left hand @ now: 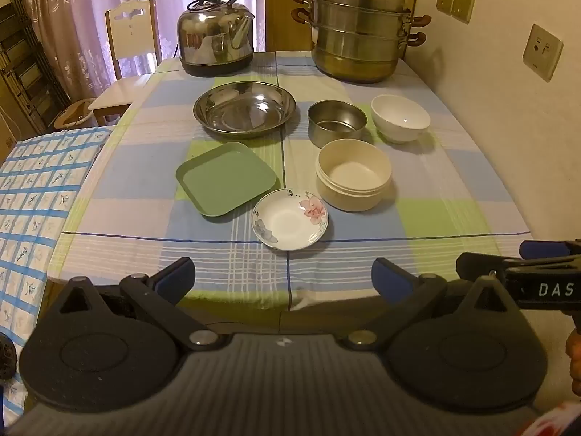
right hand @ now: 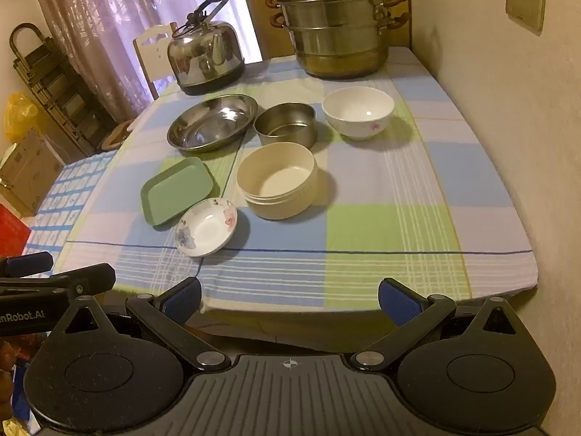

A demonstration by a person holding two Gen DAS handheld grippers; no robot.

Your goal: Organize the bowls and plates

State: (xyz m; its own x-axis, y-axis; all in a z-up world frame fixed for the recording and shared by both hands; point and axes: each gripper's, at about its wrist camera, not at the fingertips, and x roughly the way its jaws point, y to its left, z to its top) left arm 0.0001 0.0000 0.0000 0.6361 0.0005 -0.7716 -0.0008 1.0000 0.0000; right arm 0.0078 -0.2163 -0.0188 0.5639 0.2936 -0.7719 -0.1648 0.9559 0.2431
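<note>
Nearest the lens, the left gripper point(left hand: 284, 276) hangs over the table's near edge, jaws spread wide with nothing between them. The right gripper point(right hand: 289, 299) sits beside it at three o'clock, equally wide and equally bare, both pitched steeply down at the checked tablecloth point(left hand: 435, 218).

Out on the cloth, nothing is stacked yet. The steel plate point(left hand: 245, 110) lies at twelve o'clock from the left gripper, with the green square plate point(left hand: 225, 178) in front of it at eleven. The cream bowl point(left hand: 354, 174) sits at one o'clock, the steel bowl point(left hand: 337, 123) just behind it and the white bowl point(left hand: 400, 118) off to that one's right. Smallest of all, the flowered saucer point(left hand: 290, 218) lies closest in, dead ahead at twelve.

The risks look plain enough. The saucer and the green plate lie flat with shallow rims, so a steep approach could skid them or snag the loose cloth and drag the neighbours. The cream bowl and the saucer are close together, so a wide jaw may knock one while taking the other. Two grippers side by side could also clash.
</note>
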